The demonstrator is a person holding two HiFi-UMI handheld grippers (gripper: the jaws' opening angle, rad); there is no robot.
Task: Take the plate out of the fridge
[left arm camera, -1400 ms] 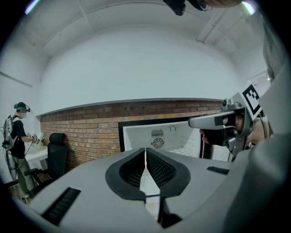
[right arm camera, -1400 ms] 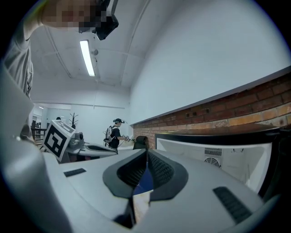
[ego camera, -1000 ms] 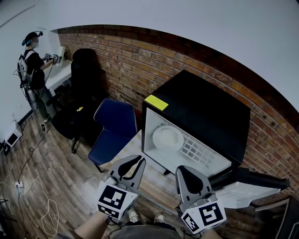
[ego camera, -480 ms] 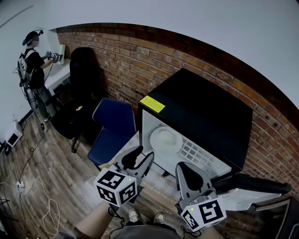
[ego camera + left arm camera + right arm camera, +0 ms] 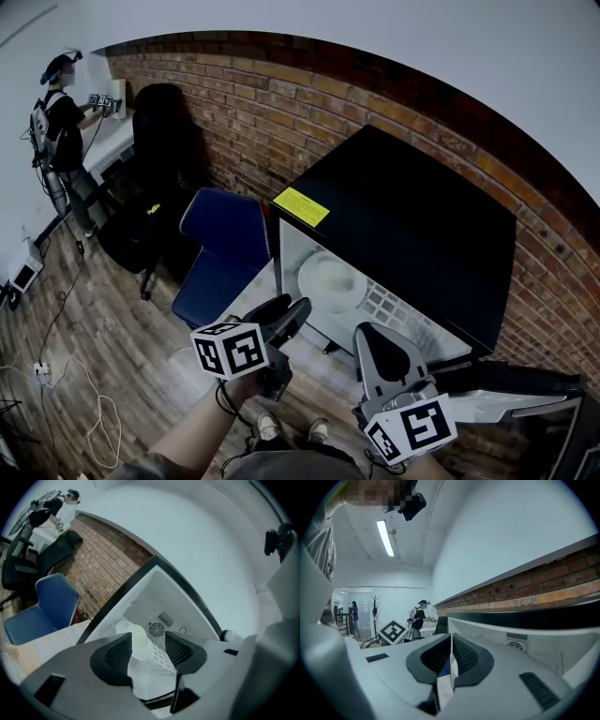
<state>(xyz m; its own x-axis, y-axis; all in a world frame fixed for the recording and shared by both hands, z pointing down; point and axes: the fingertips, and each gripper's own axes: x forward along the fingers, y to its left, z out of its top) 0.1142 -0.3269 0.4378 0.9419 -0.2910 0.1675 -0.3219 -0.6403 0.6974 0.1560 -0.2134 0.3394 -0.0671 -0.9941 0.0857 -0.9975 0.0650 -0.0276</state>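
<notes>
A white plate (image 5: 330, 278) lies on the wire shelf inside the open black fridge (image 5: 412, 216). In the left gripper view the plate (image 5: 139, 638) shows beyond the gap between the jaws, deeper in the fridge. My left gripper (image 5: 291, 311) is rolled on its side in front of the fridge opening. Its jaws (image 5: 147, 649) have just been opening and stand open with nothing between the pads. My right gripper (image 5: 377, 342) hangs lower right of the opening, near the fridge door (image 5: 506, 389). In its own view the right gripper (image 5: 451, 656) is shut with nothing in it.
The fridge sits on a pale table (image 5: 258, 295) against a brick wall (image 5: 281, 103). A blue chair (image 5: 220, 248) and a black office chair (image 5: 159, 155) stand to the left. A person (image 5: 58, 112) works at a far desk. Cables lie on the wood floor (image 5: 66, 375).
My left gripper has rolled onto its side, opened its jaws and moved down toward the fridge opening. The right gripper has barely shifted.
</notes>
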